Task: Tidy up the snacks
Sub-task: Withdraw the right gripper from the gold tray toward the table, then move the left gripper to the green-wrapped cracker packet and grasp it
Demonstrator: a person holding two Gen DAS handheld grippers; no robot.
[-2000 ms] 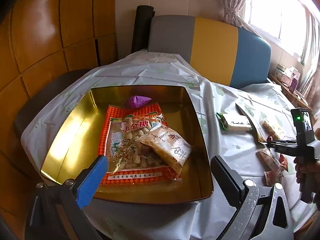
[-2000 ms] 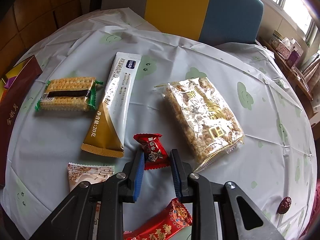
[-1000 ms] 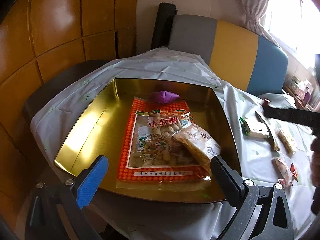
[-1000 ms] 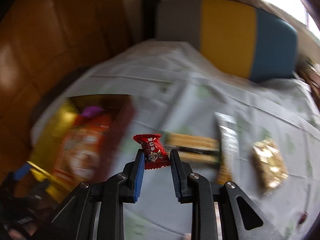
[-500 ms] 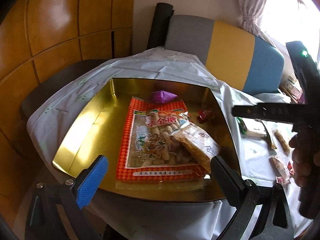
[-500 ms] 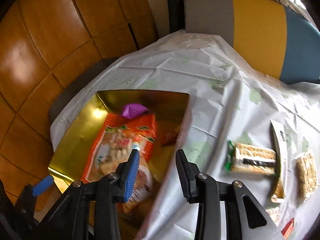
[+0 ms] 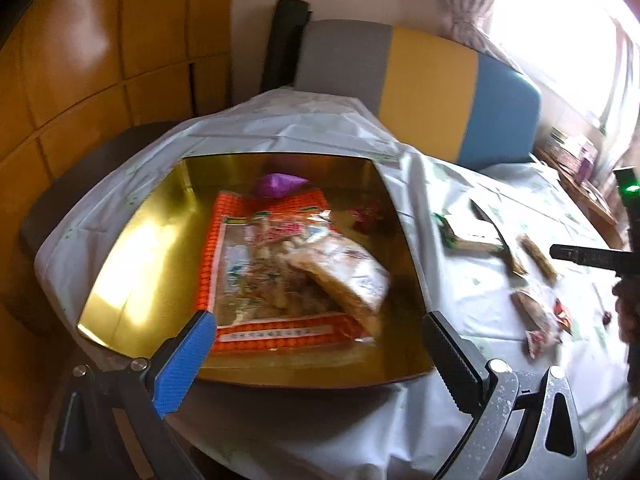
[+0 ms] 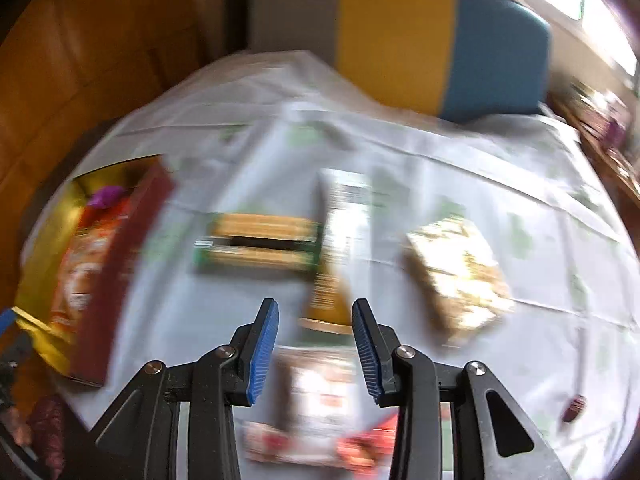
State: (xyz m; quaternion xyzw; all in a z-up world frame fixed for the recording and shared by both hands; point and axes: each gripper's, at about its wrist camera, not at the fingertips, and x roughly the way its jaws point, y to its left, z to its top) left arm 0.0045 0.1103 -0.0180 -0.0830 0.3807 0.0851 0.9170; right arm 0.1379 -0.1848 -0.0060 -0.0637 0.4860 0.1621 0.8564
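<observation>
A gold tray (image 7: 132, 256) holds a large orange snack bag (image 7: 264, 280), a clear bag of biscuits (image 7: 344, 276), a purple candy (image 7: 278, 185) and a small red candy (image 7: 362, 216). My left gripper (image 7: 318, 356) hangs open at the tray's near edge with nothing between its fingers. My right gripper (image 8: 316, 312) is open and empty over the white tablecloth. Ahead of it, blurred, lie a green-edged cracker pack (image 8: 260, 246), a long white and gold sachet (image 8: 340, 240) and a golden rice bar (image 8: 456, 272). A pale packet (image 8: 320, 388) and red candies (image 8: 360, 450) lie under it.
A chair with grey, yellow and blue panels (image 7: 424, 84) stands behind the round table. Wooden wall panels (image 7: 80, 60) rise at the left. The tray's red-brown outer wall (image 8: 120, 280) faces the loose snacks. A small dark candy (image 8: 574, 404) sits near the table's right edge.
The right gripper carried the red candy over the tray and let it go there. It then swung back right over the loose snacks. The left gripper barely shifted.
</observation>
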